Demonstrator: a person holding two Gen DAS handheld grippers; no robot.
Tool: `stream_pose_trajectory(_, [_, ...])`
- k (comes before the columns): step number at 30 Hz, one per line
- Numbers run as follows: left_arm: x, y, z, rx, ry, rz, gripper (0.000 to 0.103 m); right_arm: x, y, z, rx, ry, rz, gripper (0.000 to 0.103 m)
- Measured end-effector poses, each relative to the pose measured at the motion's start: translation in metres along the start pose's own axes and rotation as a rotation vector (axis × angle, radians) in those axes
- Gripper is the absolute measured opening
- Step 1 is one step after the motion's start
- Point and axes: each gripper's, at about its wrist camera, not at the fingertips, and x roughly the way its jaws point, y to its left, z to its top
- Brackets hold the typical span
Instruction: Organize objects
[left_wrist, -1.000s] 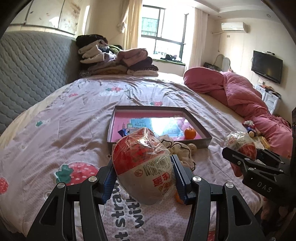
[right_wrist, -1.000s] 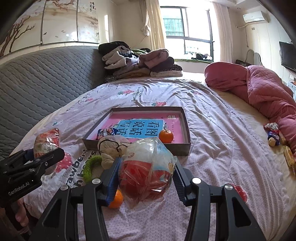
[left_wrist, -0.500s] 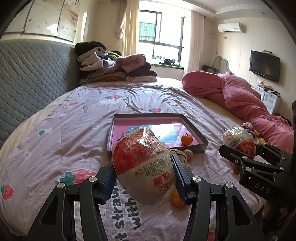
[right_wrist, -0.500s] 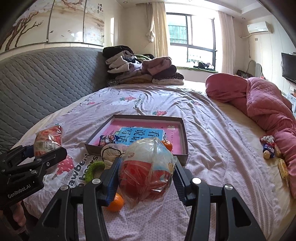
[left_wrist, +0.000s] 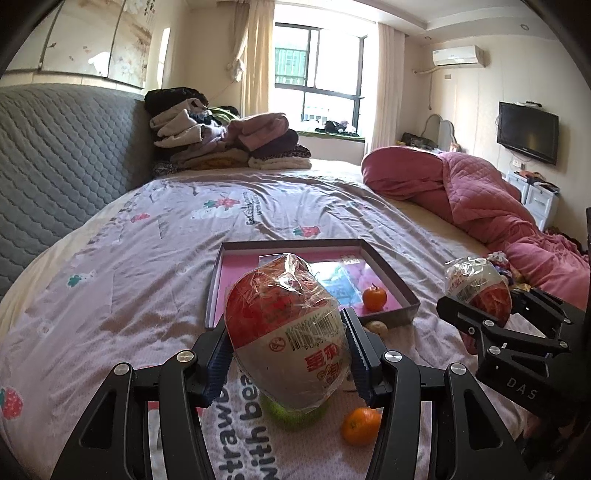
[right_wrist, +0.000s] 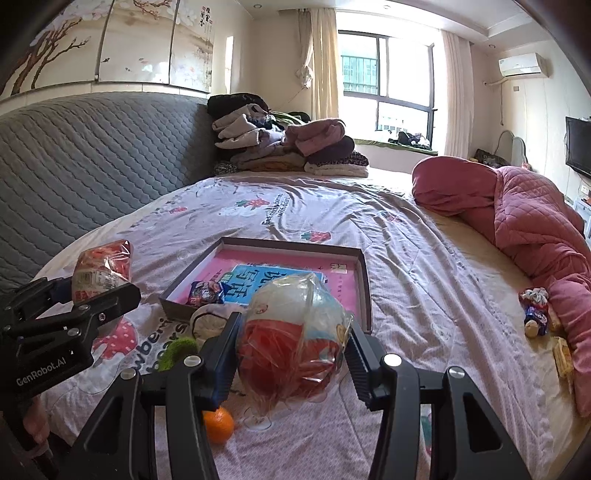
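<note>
My left gripper (left_wrist: 286, 360) is shut on a plastic-wrapped red and white egg toy (left_wrist: 284, 328), held above the bed. My right gripper (right_wrist: 291, 354) is shut on a second wrapped egg toy (right_wrist: 291, 332); it also shows at the right of the left wrist view (left_wrist: 478, 286). A shallow box (left_wrist: 391, 275) with a pink lining lies on the bed ahead; it holds a blue book (right_wrist: 266, 282), a snack packet (right_wrist: 205, 291) and an orange (left_wrist: 374, 298). A second orange (left_wrist: 360, 424), a green fuzzy ring (right_wrist: 177, 352) and a plush toy (right_wrist: 210, 321) lie on the sheet under the grippers.
A pink quilt (right_wrist: 524, 218) is bunched along the right. Small toys (right_wrist: 535, 314) lie beside it. Folded clothes (right_wrist: 284, 147) are stacked at the far end. A grey padded headboard (right_wrist: 92, 162) runs along the left.
Both grippers have risen and drawn back from the box, each still holding its egg toy. The orange and green ring on the sheet have come into view beneath them.
</note>
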Motion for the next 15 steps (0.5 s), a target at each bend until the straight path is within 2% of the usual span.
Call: stream_pose_trajectory(15, [0.047, 0.003, 0.033, 0.010, 0.018, 0.003, 0.057, 0.027, -0.009, 0.032, -0.049, -0.022, -0.020, 0.052])
